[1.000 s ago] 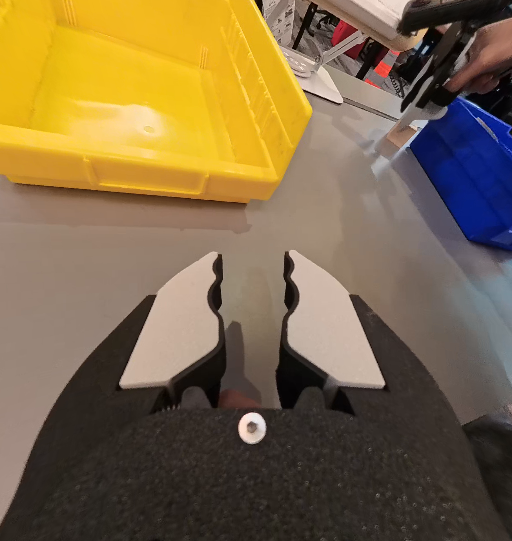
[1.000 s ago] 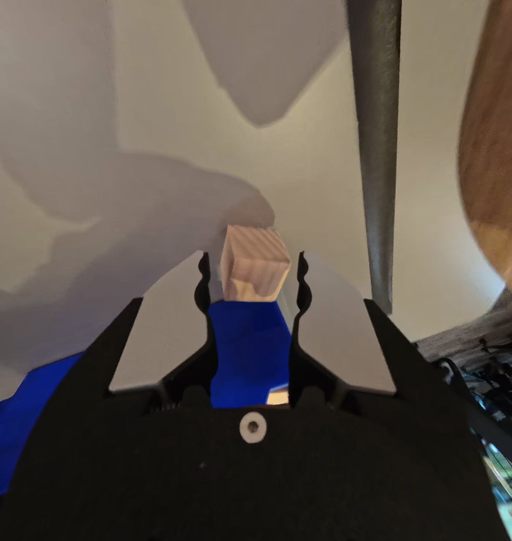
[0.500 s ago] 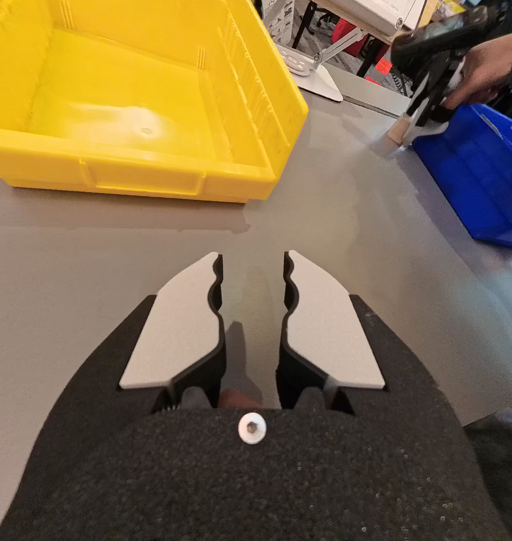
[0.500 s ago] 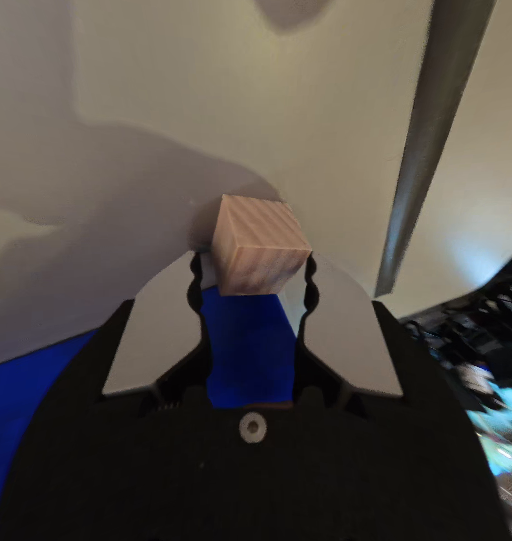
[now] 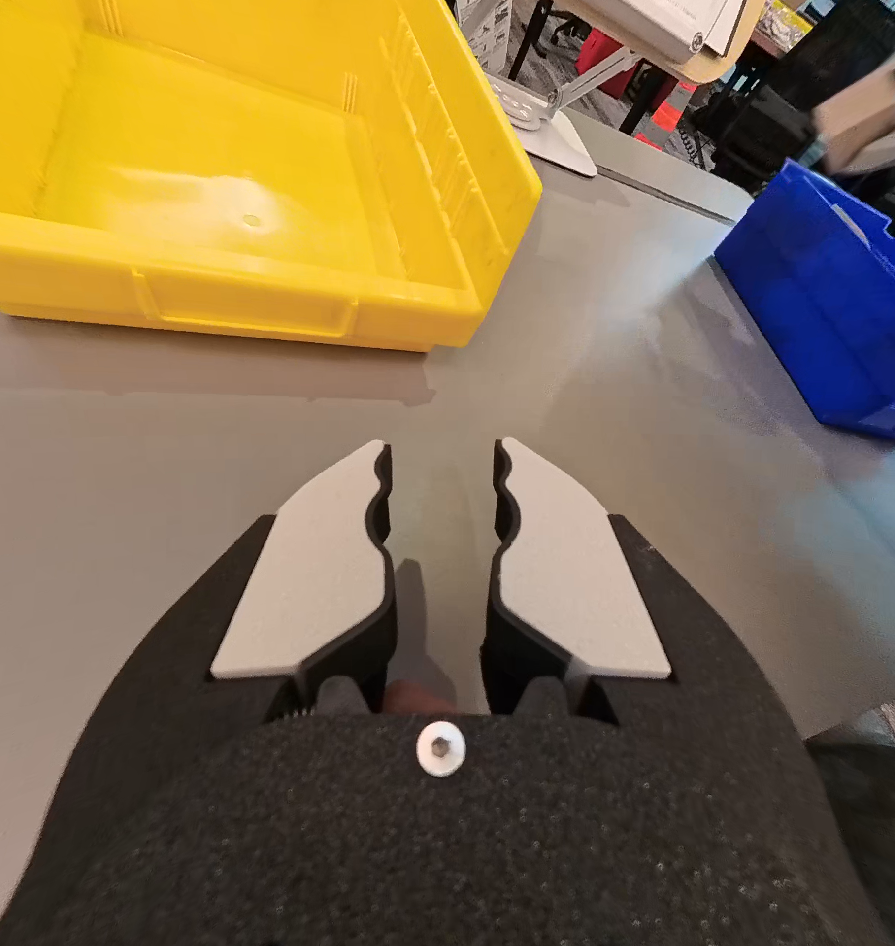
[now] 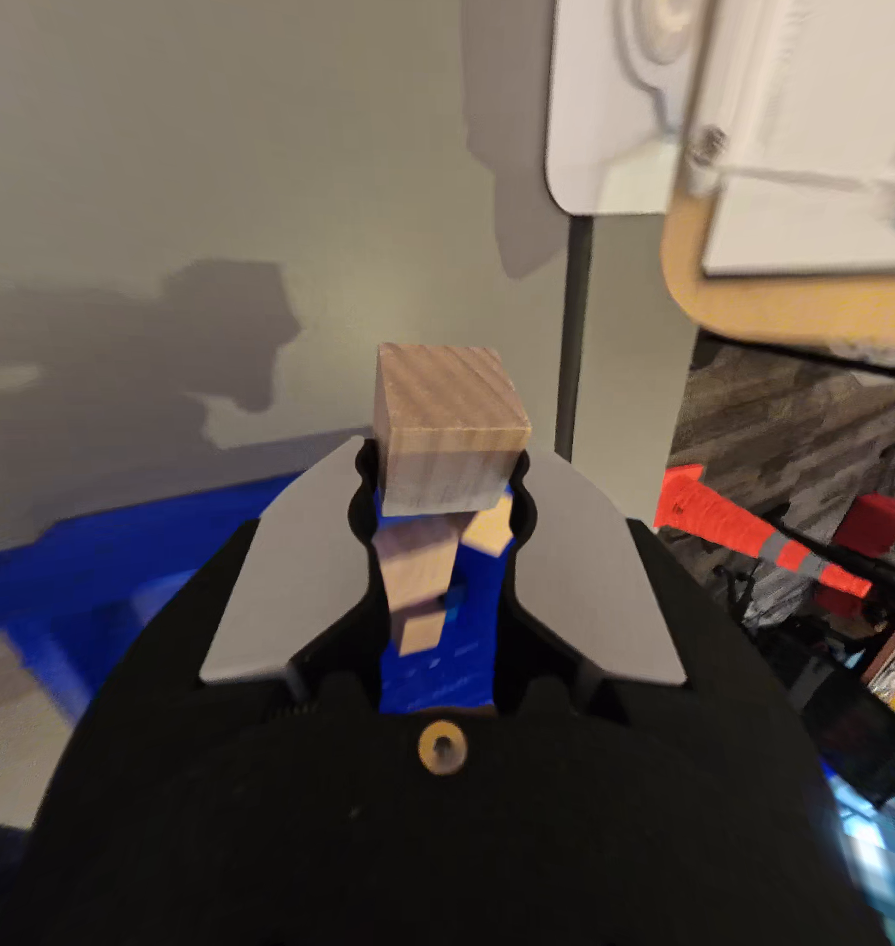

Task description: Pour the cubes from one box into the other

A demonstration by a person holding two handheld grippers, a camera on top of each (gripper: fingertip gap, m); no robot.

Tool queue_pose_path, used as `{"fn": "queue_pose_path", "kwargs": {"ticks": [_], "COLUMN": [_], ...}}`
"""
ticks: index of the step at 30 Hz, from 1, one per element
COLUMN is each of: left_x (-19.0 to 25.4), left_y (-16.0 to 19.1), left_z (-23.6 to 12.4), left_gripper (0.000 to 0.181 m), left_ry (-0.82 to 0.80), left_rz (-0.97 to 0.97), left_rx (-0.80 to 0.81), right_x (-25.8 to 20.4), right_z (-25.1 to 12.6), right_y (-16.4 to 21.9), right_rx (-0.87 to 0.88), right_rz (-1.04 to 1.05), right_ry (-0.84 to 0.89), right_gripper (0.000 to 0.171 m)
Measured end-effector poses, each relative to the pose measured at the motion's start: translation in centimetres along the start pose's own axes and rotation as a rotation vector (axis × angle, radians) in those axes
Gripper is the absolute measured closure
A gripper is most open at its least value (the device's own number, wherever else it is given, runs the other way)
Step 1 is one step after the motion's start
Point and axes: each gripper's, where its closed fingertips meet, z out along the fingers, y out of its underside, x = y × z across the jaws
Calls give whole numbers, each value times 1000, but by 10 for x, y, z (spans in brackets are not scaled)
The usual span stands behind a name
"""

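Empty yellow box [image 5: 220,169]; wooden cubes [image 6: 448,440] over blue box [image 5: 834,317]

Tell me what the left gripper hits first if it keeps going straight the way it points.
Probably bare grey table: the left gripper aims between the yellow box and the blue box. The yellow box's near corner looks close to that line; depth is unclear.

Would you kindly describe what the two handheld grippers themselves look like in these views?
Both match: the left gripper and right gripper each have a black, grainy body, one round pale screw at the centre, and two fingers with flat light-grey tops and wavy black inner edges. No cables or sleeves show.
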Motion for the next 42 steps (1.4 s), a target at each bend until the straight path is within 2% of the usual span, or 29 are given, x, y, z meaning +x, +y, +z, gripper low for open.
{"fn": "queue_pose_path", "kwargs": {"ticks": [3, 6, 9, 11, 18, 20, 23, 26, 28, 30, 32, 34, 36, 37, 39, 42], "left_x": [1, 3, 7, 10, 16, 15, 4, -23, -44, -60, -72, -72, -65, -61, -57, -48], "left_y": [0, 2, 2, 3, 1, 1, -3, -9, -14, -15, -10, -10, -16, -18, -15, -14], "left_z": [-1, 1, 3, 6, 9, 9, 5, -8, -26, -47, -62, -69, -69, -68, -63, -61], "left_gripper": [144, 144, 145, 145, 145, 145, 145, 144, 144, 144, 144, 144, 145, 145, 145, 145], "left_ry": [1, 4, 0, -4, -26, -37, -67, -148, -222, -270, -310, -304, -277, -271, -290, -309], "left_rz": [0, 5, 26, 47, 108, 126, 142, 145, 123, 108, 108, 97, 91, 103, 155, 224], "left_rx": [2, -7, -9, -14, -10, -9, 2, 9, 38, 79, 95, 110, 138, 151, 136, 136], "right_x": [-12, -64, -116, -133, -165, -163, -142, -129, -153, -188, -223, -248, -243, -236, -232, -243], "right_z": [-54, -65, -39, -17, 30, 35, 8, -50, -78, -85, -78, -69, -85, -95, -103, -102], "right_y": [57, 113, 154, 186, 211, 212, 209, 184, 158, 134, 133, 145, 145, 149, 160, 158], "right_rx": [-10, -74, -258, -430, -595, -563, -430, -62, 254, 551, 703, 730, 792, 809, 737, 685], "right_rz": [193, 384, 463, 505, 577, 598, 685, 872, 1066, 1246, 1387, 1494, 1520, 1499, 1434, 1389], "right_ry": [-1, -221, -389, -390, -432, -380, -133, 189, 270, 308, 425, 491, 447, 502, 618, 633], "right_gripper": [121, 121, 121, 121, 121, 120, 113, 114, 115, 115, 118, 120, 114, 116, 115, 116]}}
